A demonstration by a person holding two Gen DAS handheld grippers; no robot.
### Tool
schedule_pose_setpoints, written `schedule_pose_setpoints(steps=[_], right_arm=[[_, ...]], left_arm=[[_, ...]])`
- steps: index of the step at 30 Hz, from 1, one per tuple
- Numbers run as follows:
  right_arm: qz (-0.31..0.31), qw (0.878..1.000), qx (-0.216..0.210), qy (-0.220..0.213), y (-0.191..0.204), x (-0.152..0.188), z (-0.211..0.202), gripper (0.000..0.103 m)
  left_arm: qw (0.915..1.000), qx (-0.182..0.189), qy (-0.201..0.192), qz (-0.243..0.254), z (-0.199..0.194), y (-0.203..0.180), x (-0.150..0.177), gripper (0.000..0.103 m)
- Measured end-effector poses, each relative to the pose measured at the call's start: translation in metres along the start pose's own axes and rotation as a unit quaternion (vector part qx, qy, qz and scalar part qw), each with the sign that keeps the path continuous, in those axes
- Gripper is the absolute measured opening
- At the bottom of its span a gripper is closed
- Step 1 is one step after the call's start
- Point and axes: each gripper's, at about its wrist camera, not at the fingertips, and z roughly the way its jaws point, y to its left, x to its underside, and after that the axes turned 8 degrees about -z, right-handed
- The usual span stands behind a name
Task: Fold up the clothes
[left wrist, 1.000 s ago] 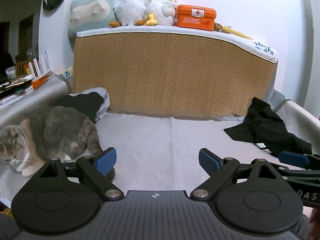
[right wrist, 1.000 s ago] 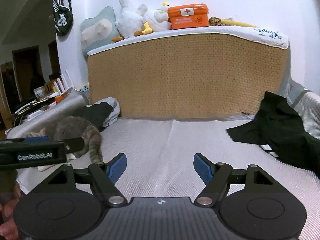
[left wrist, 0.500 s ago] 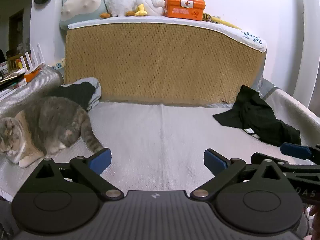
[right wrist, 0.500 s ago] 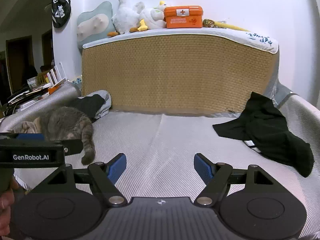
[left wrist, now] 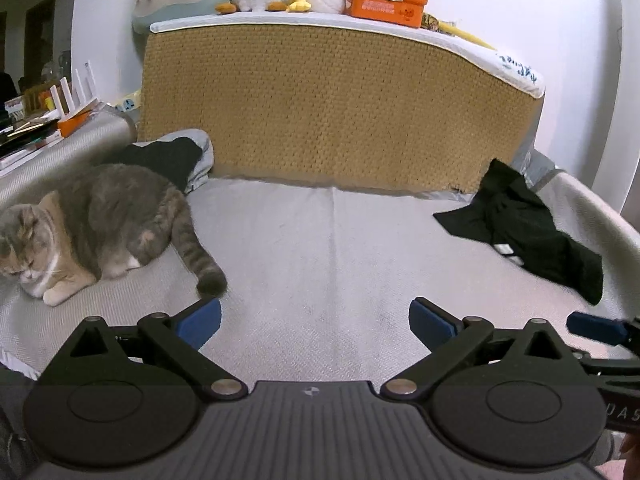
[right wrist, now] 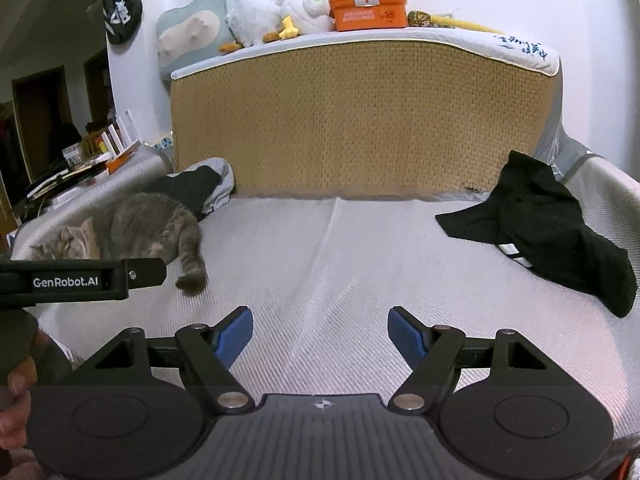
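Note:
A crumpled black garment (left wrist: 532, 236) (right wrist: 552, 228) lies at the right side of the grey bed surface (left wrist: 320, 248), near the woven headboard. Over the bed's near edge my left gripper (left wrist: 315, 322) stands open with wide jaws and nothing between its blue pads. My right gripper (right wrist: 320, 334) is open beside it, also empty, and one of its blue fingertips (left wrist: 594, 328) shows at the right edge of the left wrist view. Both grippers are well short of the garment. A folded dark and grey pile (left wrist: 168, 158) (right wrist: 200, 188) sits at the back left.
A grey and tan cat (left wrist: 100, 216) (right wrist: 144, 228) lies on the left of the bed, its tail stretched toward the middle. Plush toys and an orange first-aid box (left wrist: 386, 0) sit on the headboard (left wrist: 332, 104). A cluttered shelf stands at the far left.
The left jaws have spread wider. Both views have tipped down a little, so more of the bed and the black garment shows. The cat has stayed put.

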Motion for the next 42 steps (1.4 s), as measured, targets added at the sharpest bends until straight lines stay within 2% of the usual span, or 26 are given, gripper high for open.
schedule_pose_setpoints(steps=[15,19,42], right_arm=[[0.004,1.000,0.014,0.004,0.007,0.004,-0.006,0.078],[0.000,1.000,0.014,0.009,0.008,0.006,-0.009,0.078],[-0.008,0.999,0.033,0.036,0.016,0.020,-0.017,0.078]], left_arm=[[0.9999,-0.007,0.014,-0.007,-0.004,0.006,0.007,0.103],[0.9996,0.002,0.029,-0.005,-0.005,0.006,0.011,0.103],[0.9991,0.010,0.042,-0.003,-0.014,0.005,0.026,0.103]])
